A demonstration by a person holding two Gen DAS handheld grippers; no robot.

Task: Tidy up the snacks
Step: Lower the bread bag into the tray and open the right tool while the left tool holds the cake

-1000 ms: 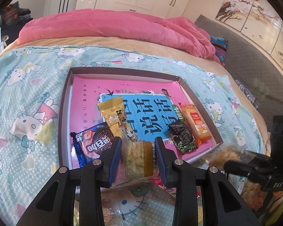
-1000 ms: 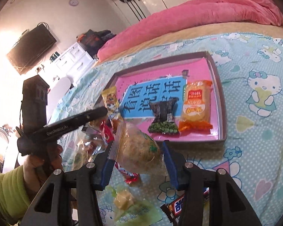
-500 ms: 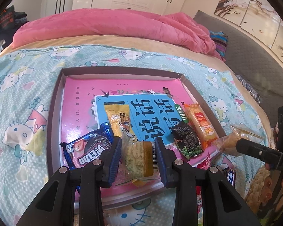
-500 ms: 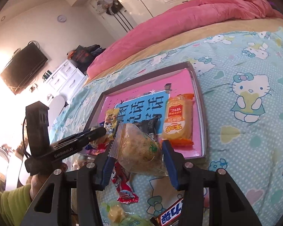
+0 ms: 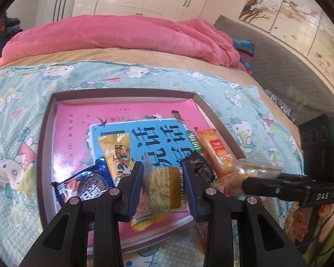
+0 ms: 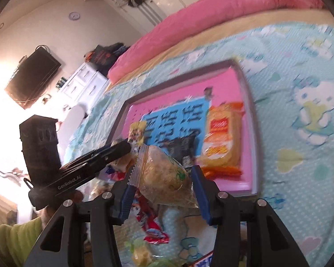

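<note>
Presently my left gripper point(image 5: 162, 185) is clamped on a clear-wrapped biscuit pack point(image 5: 164, 187), held above the near part of the tray point(image 5: 47, 120). My right gripper point(image 6: 164, 187) is closed on a clear bag of puffed snack point(image 6: 164, 173), hanging just short of the tray's near edge, over the bedsheet point(image 6: 300, 155).

Step in hand, as I judge it: setting both packs down in the tray beside those already there. To do it well I would lower the biscuit pack into the bare pink strip at the near edge, in line with the row, then open the jaws only once it rests flat. The puffed bag needs carrying forward over the rim first; it is soft and would crush under a harder squeeze.

Tray contents, left to right in the left view: blue cookie pack point(image 5: 84, 184), yellow pack point(image 5: 118, 153), black pack point(image 5: 200, 166), orange pack point(image 5: 218, 153). All lie close together along the near half.

Obstructions: the two grippers sit near each other at the tray's near right corner, so they could collide if both descend together. The black pack lies just beyond the right finger of the left gripper and could be knocked. Loose wrappers, one red point(image 6: 151, 224), lie on the sheet below the right gripper, still outside the tray.
</note>
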